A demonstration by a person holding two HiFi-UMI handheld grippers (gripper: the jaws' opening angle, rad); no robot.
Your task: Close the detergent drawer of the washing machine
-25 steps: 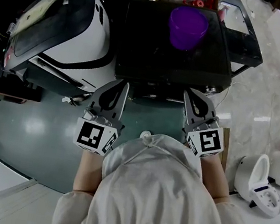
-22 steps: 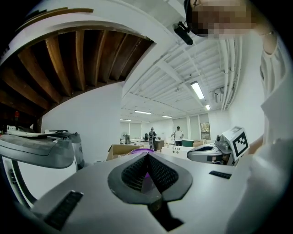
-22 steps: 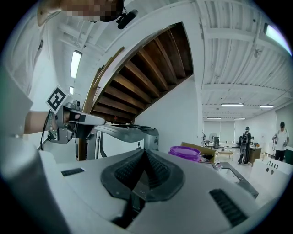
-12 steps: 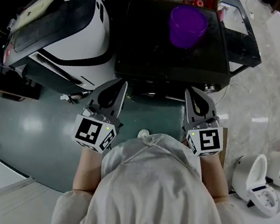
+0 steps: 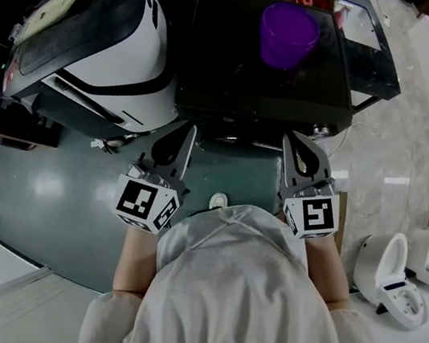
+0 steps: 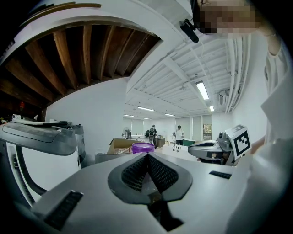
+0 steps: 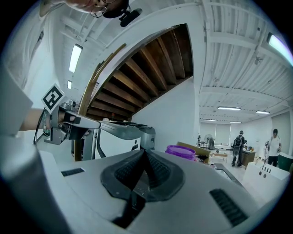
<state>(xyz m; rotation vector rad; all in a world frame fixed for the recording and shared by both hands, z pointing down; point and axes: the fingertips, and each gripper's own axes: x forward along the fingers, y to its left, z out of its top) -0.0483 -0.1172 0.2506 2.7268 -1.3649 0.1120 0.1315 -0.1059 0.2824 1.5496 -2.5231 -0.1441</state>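
Left gripper (image 5: 187,131) and right gripper (image 5: 293,141): fingers clenched, holding nothing, just near of the black washing machine (image 5: 231,72), which has a purple cup (image 5: 288,39) on top. Detergent drawer hidden under top edge, so cannot tell whether it is open or shut. Step unsettled.

left tool (image 5: 191,129) grey | right tool (image 5: 290,138) grey | black-white marker cubes (image 5: 144,202) | pale hooded top (image 5: 235,292)

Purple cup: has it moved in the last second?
No. The purple cup stands at the same spot by the back edge of the black machine top; only the view drifted.
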